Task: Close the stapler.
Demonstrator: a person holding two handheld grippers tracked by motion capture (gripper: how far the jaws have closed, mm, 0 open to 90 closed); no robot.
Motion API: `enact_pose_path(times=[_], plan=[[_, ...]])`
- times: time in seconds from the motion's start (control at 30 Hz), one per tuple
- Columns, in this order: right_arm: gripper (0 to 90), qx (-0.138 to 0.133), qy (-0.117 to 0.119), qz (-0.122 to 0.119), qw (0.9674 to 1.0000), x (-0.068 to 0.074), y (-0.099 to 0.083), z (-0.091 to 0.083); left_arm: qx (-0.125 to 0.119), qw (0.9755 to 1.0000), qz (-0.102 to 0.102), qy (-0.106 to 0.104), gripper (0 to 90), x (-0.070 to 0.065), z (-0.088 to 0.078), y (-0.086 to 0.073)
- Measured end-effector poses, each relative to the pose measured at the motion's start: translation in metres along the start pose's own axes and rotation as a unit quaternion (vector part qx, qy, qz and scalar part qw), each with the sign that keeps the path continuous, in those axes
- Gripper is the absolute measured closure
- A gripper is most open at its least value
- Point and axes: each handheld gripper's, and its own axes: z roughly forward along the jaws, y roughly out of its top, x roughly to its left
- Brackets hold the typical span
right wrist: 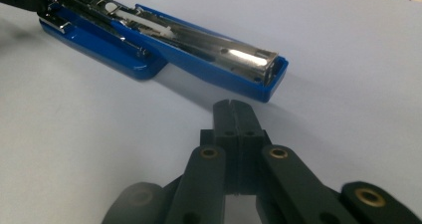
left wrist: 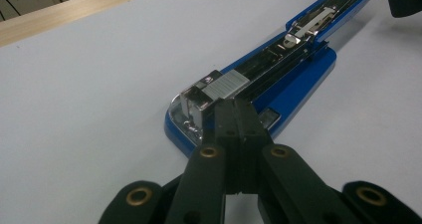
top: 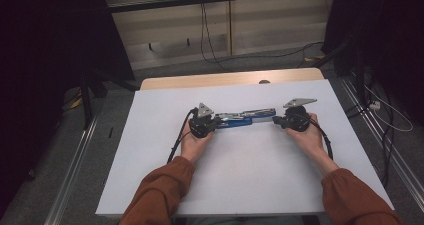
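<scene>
A blue stapler (top: 245,118) lies swung open flat in the middle of the white table top (top: 240,175), its metal magazine facing up. My left gripper (top: 216,121) is shut, with nothing between its jaws. Its tips (left wrist: 238,107) sit over the stapler's (left wrist: 278,69) left end, beside the metal head with the staples. My right gripper (top: 277,121) is also shut and empty. Its tips (right wrist: 233,109) stop a short gap away from the blue end of the opened arm of the stapler (right wrist: 199,50). A hand in an orange sleeve holds each gripper.
A wooden strip (top: 230,78) borders the far edge of the table. Beyond it are a floor with black cables (top: 207,40) and a pale wall panel. Dark curtains hang at both sides, and metal rails (top: 75,165) run along the floor beside the table.
</scene>
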Motion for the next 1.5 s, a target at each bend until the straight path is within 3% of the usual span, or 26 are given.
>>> enact_pose_path(times=[0.8, 0.93, 1.5], plan=[[90.0, 0.021, -0.010, 0.001, 0.9997, -0.002, 0.000, 0.009, -0.001, 1.0000, -0.002, -0.002, 90.0, 0.001, 0.000, 0.000], [90.0, 0.022, -0.010, 0.000, 0.9997, -0.003, 0.000, 0.010, -0.003, 0.9999, -0.012, -0.008, 90.0, 0.002, 0.000, -0.001], [90.0, 0.025, -0.010, 0.002, 0.9996, -0.003, 0.001, 0.015, -0.003, 1.0000, -0.004, -0.002, 90.0, -0.001, 0.001, 0.000]])
